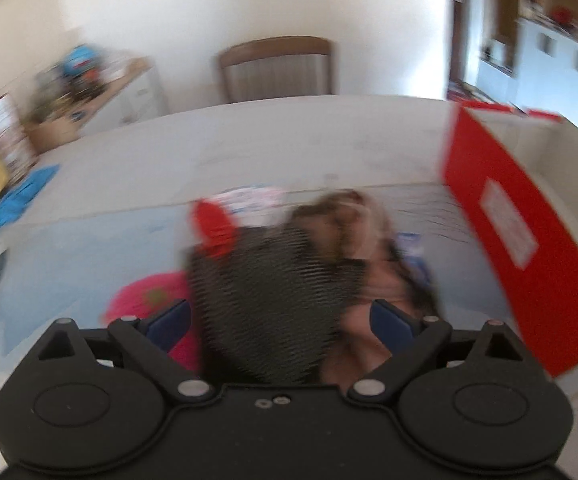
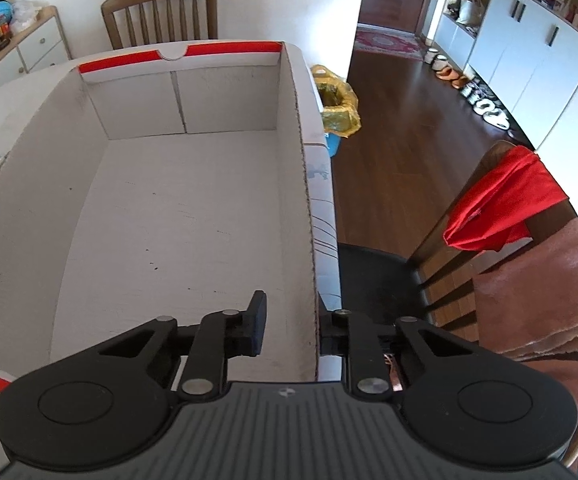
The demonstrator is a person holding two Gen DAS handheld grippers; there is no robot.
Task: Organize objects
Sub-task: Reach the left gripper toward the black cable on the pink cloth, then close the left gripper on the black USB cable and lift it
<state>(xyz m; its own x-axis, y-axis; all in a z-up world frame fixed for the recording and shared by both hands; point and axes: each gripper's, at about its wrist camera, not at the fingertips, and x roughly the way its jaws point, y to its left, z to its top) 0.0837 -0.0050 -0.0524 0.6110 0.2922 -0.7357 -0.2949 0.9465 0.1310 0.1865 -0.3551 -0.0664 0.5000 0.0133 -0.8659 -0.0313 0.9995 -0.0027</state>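
A white cardboard box with red outer sides [image 2: 193,216] stands with nothing in it. My right gripper [image 2: 293,305] straddles its right wall [image 2: 307,200], one finger inside and one outside, shut on it. In the blurred left wrist view the box's red side [image 1: 509,232] is at the right. A heap of soft things lies ahead: a black-and-white striped piece [image 1: 273,292], a brown fuzzy toy [image 1: 349,220], a pink item [image 1: 149,300] and a red one [image 1: 213,228]. My left gripper [image 1: 281,316] is open just above the heap, with the striped piece between its blue pads [image 1: 173,320].
A wooden chair [image 1: 277,68] stands behind the table's far edge. A blue cloth [image 1: 21,196] lies at the table's left. Right of the table stand a chair draped with a red cloth [image 2: 505,196] and a pink towel [image 2: 549,292], and a yellow-lined bin [image 2: 337,104].
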